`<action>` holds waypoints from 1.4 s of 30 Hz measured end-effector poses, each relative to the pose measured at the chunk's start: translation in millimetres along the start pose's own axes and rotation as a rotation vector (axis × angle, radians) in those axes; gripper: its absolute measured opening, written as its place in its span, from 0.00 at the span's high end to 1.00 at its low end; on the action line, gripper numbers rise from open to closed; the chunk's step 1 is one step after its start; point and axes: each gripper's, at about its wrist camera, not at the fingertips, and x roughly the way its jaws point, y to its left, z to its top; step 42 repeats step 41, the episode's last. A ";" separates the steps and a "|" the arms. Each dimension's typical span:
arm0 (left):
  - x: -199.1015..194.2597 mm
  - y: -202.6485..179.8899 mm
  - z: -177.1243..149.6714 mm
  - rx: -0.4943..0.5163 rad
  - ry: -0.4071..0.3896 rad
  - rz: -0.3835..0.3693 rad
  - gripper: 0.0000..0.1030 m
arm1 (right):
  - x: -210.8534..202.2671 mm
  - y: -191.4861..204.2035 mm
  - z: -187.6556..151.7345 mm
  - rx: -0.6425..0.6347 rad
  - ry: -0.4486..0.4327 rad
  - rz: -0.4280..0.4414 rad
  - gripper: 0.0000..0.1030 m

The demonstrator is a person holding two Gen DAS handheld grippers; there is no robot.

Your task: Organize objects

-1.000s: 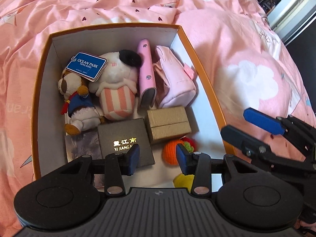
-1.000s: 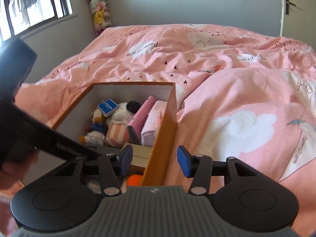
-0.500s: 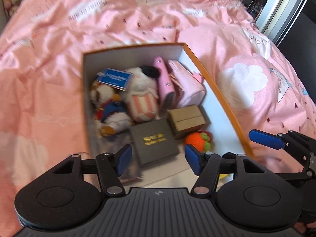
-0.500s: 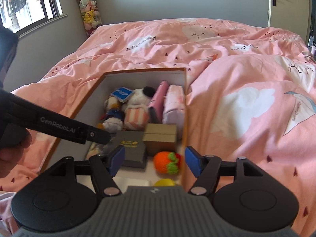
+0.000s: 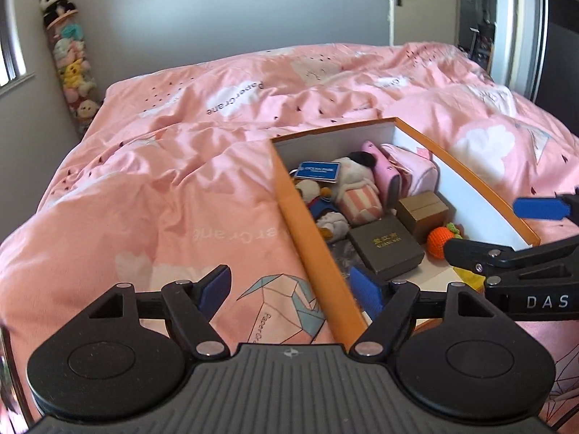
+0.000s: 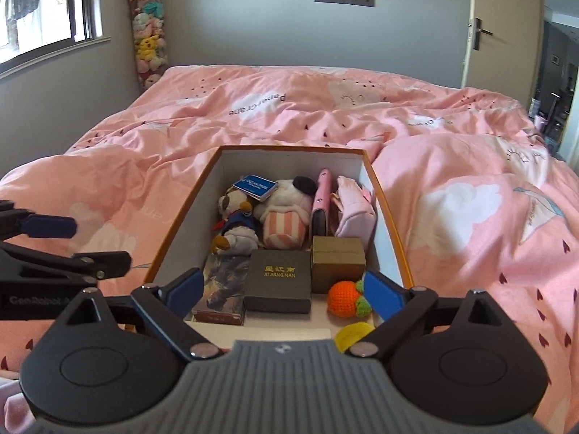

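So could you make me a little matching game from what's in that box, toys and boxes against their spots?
Things:
1. crocheted orange
2. dark gift box
3. blue tag
4. pink pouch

Places:
A. far end, on the plush toys
B. far right corner
C. near right, below the tan box
D. near middle, gold lettering on top

Pairs: 1-C, 2-D, 3-A, 4-B

The box (image 6: 392, 233) sits on the bed (image 6: 470, 188); inside, plush toys (image 6: 267, 213) and pouches (image 6: 353, 213) lie far; small boxes (image 6: 280, 284) near; knitted fruit (image 6: 345, 298) near right.
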 end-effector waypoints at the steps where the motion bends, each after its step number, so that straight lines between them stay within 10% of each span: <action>1: -1.1 3.2 -2.7 -0.013 -0.004 0.002 0.15 | -0.6 2.0 -2.6 0.002 0.002 -0.002 0.07; 42: 0.4 5.4 -38.6 -0.046 0.021 0.025 0.15 | 3.6 19.2 -36.2 0.002 -0.017 0.016 0.05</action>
